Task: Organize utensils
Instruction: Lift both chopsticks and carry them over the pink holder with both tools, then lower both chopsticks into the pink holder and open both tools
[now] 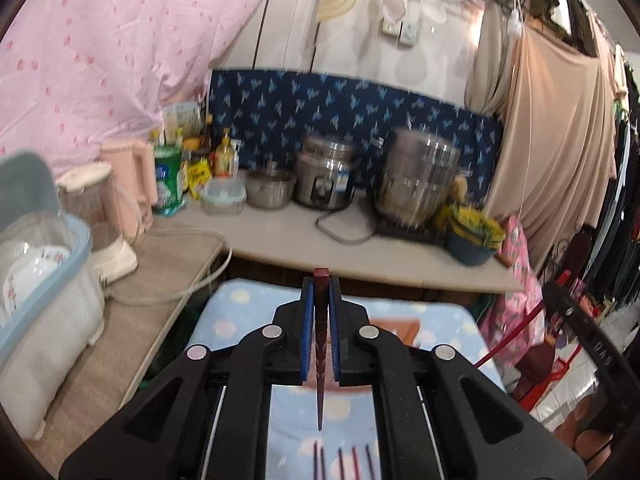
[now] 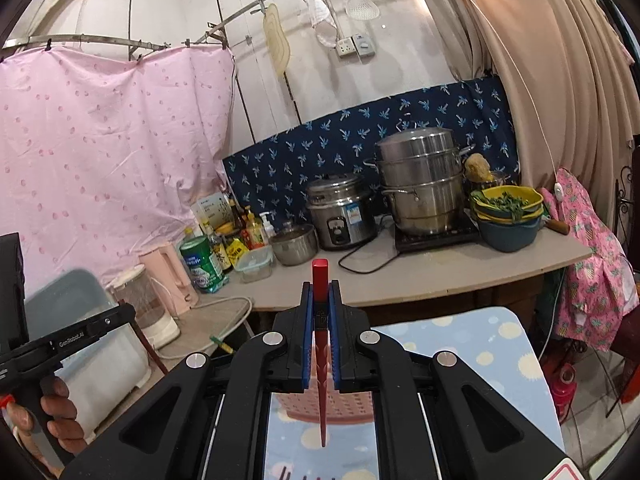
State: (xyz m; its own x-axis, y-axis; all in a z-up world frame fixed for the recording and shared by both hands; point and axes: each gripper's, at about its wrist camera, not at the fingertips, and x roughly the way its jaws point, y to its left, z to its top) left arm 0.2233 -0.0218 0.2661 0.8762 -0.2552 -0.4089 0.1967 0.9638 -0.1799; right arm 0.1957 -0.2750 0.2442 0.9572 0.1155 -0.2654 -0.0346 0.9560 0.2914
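Both grippers loaded: left gripper clamps a dark red chopstick, right gripper clamps a red chopstick. Pink basket sits below the right one. Several chopsticks, blurry, remain on the dotted mat; probably early-to-mid task.

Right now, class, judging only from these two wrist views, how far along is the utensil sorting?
Done: nothing can be confirmed; the pink basket is mostly hidden.

In hand: the left gripper is shut on one dark red chopstick, and the right gripper is shut on a red chopstick.

Left: several chopsticks lie on the dotted cloth, not yet collected.
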